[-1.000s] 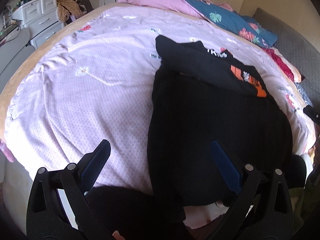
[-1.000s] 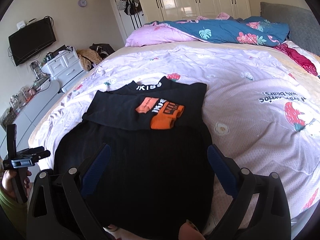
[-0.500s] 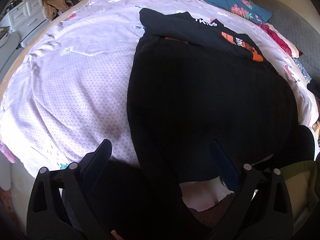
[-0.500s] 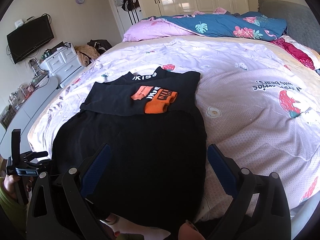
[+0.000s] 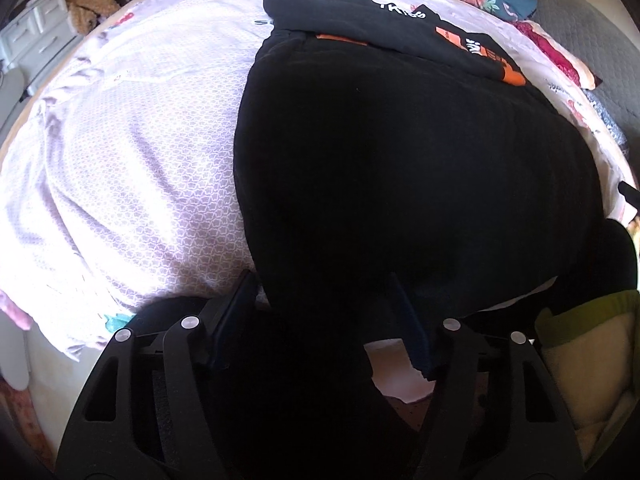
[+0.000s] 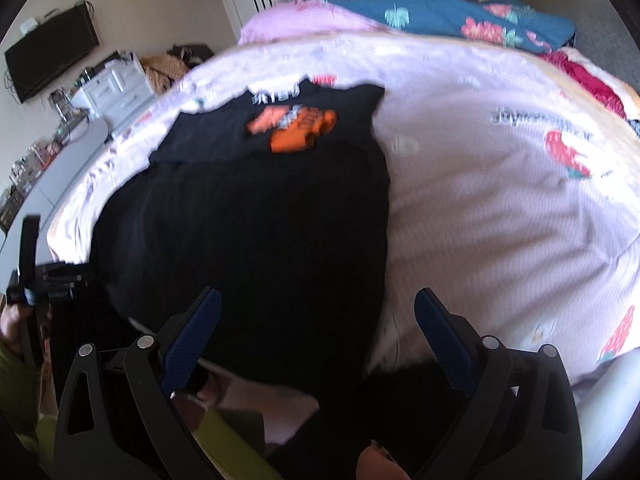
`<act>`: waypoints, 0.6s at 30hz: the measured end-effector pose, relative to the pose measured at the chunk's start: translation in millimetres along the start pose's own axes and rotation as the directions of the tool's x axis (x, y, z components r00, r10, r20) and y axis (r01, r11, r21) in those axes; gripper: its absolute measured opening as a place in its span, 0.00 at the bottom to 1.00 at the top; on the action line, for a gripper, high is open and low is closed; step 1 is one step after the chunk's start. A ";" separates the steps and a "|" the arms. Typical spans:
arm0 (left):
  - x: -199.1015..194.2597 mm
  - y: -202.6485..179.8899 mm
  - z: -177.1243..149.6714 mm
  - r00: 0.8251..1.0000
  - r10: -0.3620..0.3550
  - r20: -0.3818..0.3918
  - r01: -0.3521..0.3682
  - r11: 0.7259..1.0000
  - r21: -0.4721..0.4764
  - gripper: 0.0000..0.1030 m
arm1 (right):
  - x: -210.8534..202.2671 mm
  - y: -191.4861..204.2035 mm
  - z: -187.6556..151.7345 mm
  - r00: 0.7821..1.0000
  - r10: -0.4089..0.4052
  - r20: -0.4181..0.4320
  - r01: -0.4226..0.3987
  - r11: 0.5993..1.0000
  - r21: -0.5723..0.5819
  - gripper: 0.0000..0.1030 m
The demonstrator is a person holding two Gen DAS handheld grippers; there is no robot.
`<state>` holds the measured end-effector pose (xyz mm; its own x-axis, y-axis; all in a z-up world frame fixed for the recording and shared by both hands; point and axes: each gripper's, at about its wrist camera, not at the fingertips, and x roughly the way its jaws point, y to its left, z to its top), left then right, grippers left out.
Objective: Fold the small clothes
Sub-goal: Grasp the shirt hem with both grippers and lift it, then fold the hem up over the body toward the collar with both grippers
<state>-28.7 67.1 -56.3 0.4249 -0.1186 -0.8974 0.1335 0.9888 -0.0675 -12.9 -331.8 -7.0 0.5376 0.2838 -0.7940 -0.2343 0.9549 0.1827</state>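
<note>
A large black garment [image 5: 400, 168] lies flat on the bed, its near edge hanging over the bed's front; it also shows in the right wrist view [image 6: 248, 232]. A folded black shirt with an orange print [image 5: 400, 28] lies on its far end, also in the right wrist view [image 6: 288, 128]. My left gripper [image 5: 320, 300] is open with the garment's near left corner between its jaws. My right gripper [image 6: 316, 312] is open at the garment's near right edge, touching nothing I can see. The left gripper [image 6: 44, 280] appears at the far left of the right wrist view.
The pink patterned bed cover [image 6: 500, 208] spreads right of the garment and left of it [image 5: 120, 160]. Pillows and a blue floral quilt [image 6: 440, 16] lie at the head. White drawers [image 6: 112, 88] and a wall TV [image 6: 48, 64] stand left.
Both grippers moved down and in toward the garment's near edge. The left jaws have narrowed around the garment's corner. The right view is blurred by motion.
</note>
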 end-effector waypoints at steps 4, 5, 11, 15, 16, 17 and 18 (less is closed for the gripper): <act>1.3 -0.1 1.6 1.000 0.022 0.015 -0.022 1.000 -0.001 0.45 | 17.2 0.4 -11.0 0.996 -0.008 -0.092 0.007 1.000 -0.005 0.94; 0.5 3.3 1.9 1.000 0.015 0.022 -0.015 1.000 -0.015 0.43 | 20.6 1.3 -13.9 0.994 -0.011 -0.107 0.011 1.000 -0.006 0.93; -6.0 16.2 3.9 0.999 -0.020 0.039 0.023 0.998 -0.058 0.22 | 36.2 4.6 -27.0 0.983 -0.053 -0.177 0.048 0.998 -0.031 0.60; -8.5 16.8 2.7 0.998 -0.037 0.048 0.040 0.997 -0.063 0.16 | 38.6 15.3 -35.4 0.976 -0.105 -0.193 0.087 0.991 -0.099 0.35; -8.6 16.4 2.6 0.998 -0.041 0.049 0.044 0.997 -0.064 0.14 | 37.9 15.4 -36.4 0.974 -0.121 -0.189 0.102 0.989 -0.108 0.26; -9.0 16.4 2.4 0.998 -0.046 0.050 0.050 0.997 -0.065 0.12 | 36.1 14.2 -36.6 0.974 -0.133 -0.181 0.115 0.987 -0.111 0.19; -10.1 16.6 2.3 0.997 -0.055 0.053 0.058 0.996 -0.068 0.10 | 32.2 11.6 -37.3 0.976 -0.136 -0.169 0.119 0.987 -0.109 0.16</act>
<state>-28.6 84.6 -47.3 0.4634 -0.1770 -0.8683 0.0972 0.9841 -0.1487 -28.5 -314.9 -52.0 0.4201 0.1321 -0.8978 -0.2556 0.9665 0.0226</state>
